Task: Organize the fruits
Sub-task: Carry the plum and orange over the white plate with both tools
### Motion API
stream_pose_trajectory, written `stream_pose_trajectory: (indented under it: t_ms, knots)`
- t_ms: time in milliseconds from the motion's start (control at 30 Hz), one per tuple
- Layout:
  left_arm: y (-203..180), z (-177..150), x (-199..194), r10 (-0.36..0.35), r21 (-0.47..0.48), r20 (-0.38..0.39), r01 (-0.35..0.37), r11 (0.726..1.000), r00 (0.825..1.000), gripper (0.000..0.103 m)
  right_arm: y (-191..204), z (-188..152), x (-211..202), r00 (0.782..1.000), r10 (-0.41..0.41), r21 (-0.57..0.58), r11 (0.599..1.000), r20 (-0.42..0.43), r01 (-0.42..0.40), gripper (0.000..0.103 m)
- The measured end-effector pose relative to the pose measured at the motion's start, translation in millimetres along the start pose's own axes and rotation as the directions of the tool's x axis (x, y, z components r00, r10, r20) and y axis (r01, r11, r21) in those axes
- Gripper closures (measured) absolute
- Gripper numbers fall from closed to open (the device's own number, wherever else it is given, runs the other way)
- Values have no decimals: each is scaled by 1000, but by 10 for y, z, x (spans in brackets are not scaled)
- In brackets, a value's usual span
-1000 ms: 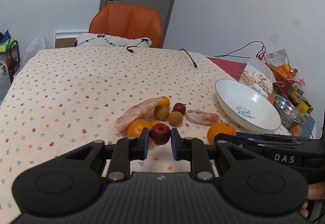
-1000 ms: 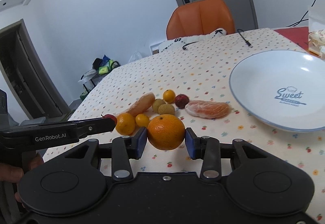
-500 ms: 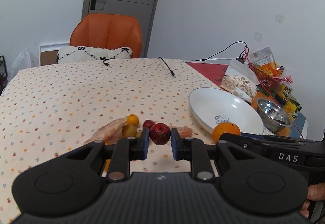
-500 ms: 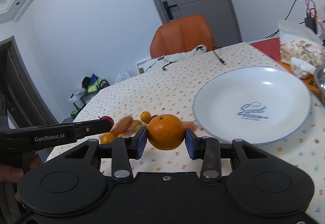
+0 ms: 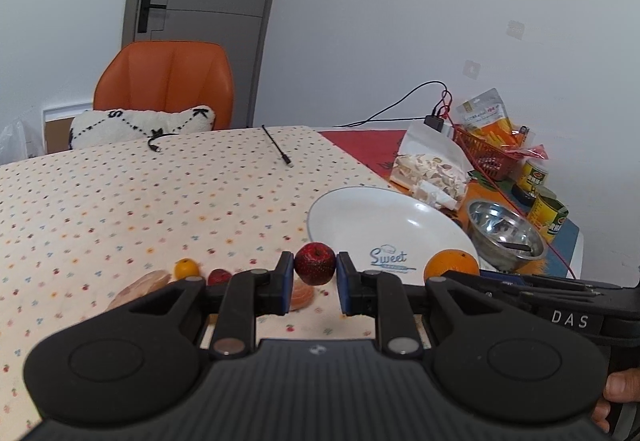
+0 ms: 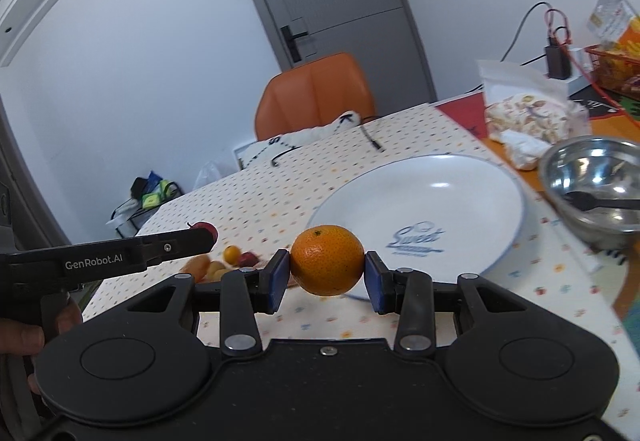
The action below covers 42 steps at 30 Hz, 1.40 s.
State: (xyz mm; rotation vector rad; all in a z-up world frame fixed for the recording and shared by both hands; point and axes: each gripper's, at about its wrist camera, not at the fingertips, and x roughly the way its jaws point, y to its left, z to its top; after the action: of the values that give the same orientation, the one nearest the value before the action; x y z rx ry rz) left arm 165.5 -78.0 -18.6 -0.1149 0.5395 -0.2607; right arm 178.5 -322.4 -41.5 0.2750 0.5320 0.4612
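Fingers of the left gripper clamp a red fruit, stem end up; right gripper pinches an orange, apparently likewise.

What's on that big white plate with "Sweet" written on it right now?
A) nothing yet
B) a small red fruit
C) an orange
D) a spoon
A: the white plate shows only bare surface; the orange is clamped in the right gripper and the small red fruit in the left gripper.

Table, dotted cloth: white plate, small loose fruits, steel bowl, snack bags.
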Motion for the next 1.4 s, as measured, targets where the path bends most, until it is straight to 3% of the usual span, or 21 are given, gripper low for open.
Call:
stream_pose_trajectory:
  t_ms: [767, 1400]
  knots:
    - [-373, 100, 606, -67, 25, -42, 68, 997, 997, 82, -575, 125, -2, 993, -111, 55, 993, 43, 109, 65]
    - [-469, 4, 1186, -77, 40, -154, 84, 996, 985, 82, -651, 139, 361, 994, -110, 37, 993, 4, 109, 65]
